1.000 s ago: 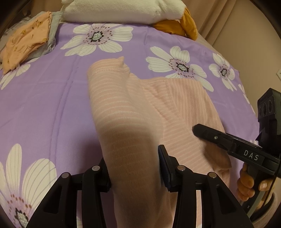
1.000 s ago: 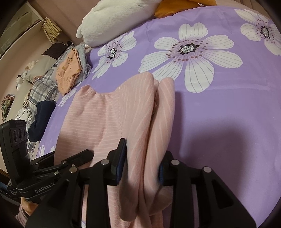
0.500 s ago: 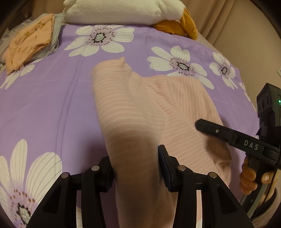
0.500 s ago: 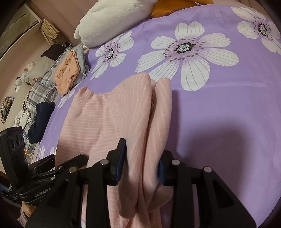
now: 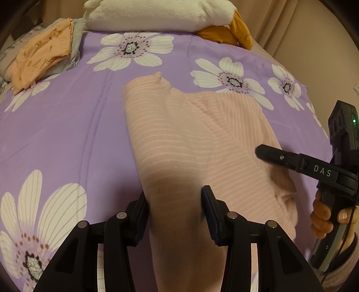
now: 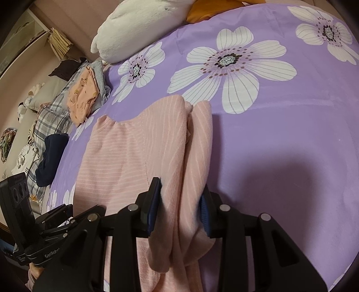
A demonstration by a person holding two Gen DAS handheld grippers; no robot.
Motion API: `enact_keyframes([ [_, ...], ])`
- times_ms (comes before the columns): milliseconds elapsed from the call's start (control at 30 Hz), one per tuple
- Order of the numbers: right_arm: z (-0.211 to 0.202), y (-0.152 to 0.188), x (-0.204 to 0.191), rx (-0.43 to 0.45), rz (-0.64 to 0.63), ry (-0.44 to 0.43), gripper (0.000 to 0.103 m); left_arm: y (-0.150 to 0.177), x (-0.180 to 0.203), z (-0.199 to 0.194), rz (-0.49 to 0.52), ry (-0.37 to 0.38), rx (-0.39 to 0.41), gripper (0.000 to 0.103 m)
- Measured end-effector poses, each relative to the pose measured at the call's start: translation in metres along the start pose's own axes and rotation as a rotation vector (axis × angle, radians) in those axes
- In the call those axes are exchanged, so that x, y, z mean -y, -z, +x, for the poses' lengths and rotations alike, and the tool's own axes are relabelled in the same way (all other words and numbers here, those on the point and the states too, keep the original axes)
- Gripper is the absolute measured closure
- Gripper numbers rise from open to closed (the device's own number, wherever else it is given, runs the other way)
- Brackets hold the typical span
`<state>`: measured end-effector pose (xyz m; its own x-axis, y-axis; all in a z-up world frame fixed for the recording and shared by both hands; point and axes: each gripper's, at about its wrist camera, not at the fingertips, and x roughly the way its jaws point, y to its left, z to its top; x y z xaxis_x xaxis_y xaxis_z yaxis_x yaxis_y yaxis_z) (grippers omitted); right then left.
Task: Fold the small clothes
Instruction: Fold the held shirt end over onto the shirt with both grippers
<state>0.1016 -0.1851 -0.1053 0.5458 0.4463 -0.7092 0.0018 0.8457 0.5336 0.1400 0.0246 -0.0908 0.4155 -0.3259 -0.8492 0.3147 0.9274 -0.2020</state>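
Observation:
A pink striped top (image 5: 179, 139) lies on the purple flowered bedspread (image 5: 67, 125), its near end lifted. My left gripper (image 5: 175, 202) is shut on the left part of that near end, the cloth bunched between both pads. In the right wrist view the same pink top (image 6: 134, 157) shows, with a folded sleeve along its right side. My right gripper (image 6: 180, 197) is shut on this bunched sleeve and edge. From the left wrist view, the right gripper (image 5: 280, 157) reaches in at the right, a hand on its handle. The left gripper (image 6: 56, 213) is at the lower left of the right wrist view.
A white plush pillow (image 5: 157, 13) and an orange cushion (image 5: 226, 33) lie at the bed's far end. An orange printed garment on grey cloth (image 5: 42, 54) sits at the far left. Plaid and dark clothes (image 6: 49, 134) pile beside the bed's left edge.
Both grippers keep their hold on the pink top. In the left wrist view the bed and the top have slid slightly down and right; the right wrist view is almost unchanged.

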Motion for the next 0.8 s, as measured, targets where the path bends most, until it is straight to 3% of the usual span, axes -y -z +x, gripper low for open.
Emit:
enact_keyframes([
  [800, -0.008, 0.009, 0.005, -0.005, 0.025, 0.019, 0.069, 0.025, 0.003, -0.011, -0.012, -0.024, -0.018, 0.060],
])
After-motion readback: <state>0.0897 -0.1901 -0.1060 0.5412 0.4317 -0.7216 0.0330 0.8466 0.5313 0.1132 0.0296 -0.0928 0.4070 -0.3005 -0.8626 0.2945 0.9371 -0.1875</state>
